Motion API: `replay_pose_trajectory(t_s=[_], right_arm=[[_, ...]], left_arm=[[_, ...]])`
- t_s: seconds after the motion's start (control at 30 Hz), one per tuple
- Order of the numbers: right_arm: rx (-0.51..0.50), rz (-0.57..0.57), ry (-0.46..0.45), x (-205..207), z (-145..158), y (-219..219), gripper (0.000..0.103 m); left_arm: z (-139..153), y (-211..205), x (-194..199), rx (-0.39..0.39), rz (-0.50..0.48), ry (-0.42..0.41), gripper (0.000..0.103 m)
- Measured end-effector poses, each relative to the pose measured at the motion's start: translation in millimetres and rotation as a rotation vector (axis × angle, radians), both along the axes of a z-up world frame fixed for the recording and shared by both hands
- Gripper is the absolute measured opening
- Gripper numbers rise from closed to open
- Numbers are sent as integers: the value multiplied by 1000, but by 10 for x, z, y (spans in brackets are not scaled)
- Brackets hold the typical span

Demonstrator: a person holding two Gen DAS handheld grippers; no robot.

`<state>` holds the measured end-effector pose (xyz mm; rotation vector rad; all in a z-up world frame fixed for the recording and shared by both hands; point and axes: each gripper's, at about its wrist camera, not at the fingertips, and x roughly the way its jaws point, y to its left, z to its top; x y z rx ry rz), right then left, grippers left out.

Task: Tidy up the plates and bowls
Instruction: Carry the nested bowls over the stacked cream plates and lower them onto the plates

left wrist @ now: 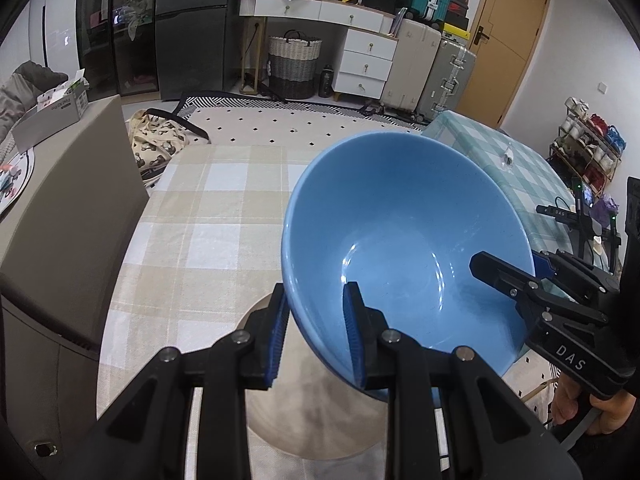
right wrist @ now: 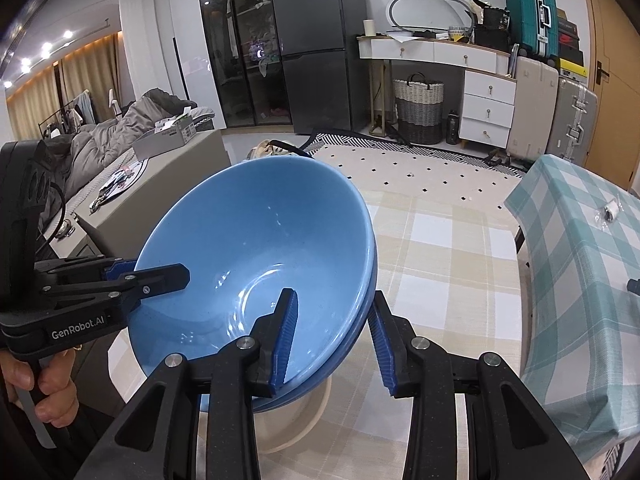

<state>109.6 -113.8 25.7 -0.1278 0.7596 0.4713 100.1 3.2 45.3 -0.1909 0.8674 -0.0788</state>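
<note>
Left to right: our left gripper point(left wrist: 316, 332) is clamped on the near-left rim of the blue bowl point(left wrist: 408, 240), one pad outside the wall, one inside.

The bowl is tilted, held over the beige checked table point(left wrist: 200, 220), just above a pale plate point(left wrist: 320, 420) that lies flat under it. We can't tell whether the bowl touches the plate.

From the right wrist view the blue stack looks like two nested bowls: a second rim line shows below the first.

Our right gripper point(right wrist: 332, 340) straddles the opposite rim. Inner pad looks pressed on the wall. Outer pad seems close, but contact is unclear, so we can't tell whether it grips.

Progress, as we judge it: bowls look nested, plate is underneath. Left to do: set the bowls down level on the plate and let go with both grippers. The green checked table point(right wrist: 580, 240) to the right holds no dishes we can see.
</note>
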Motion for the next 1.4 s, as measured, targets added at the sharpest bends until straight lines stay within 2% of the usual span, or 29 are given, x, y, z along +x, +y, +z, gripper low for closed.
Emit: replay_pose_trajectory(t_s=[0.4,1.1,1.4], right_arm=[[-33,35,40,38,-215,269,37],[-90,61,106,154,-617,486,38],[-89,67,107,170,-655,502,38]], left_arm=[[-211,176,19,26,32,61,25],[-624,309,153,37,44,152,27],[-675,294,170,53,40,171,28]])
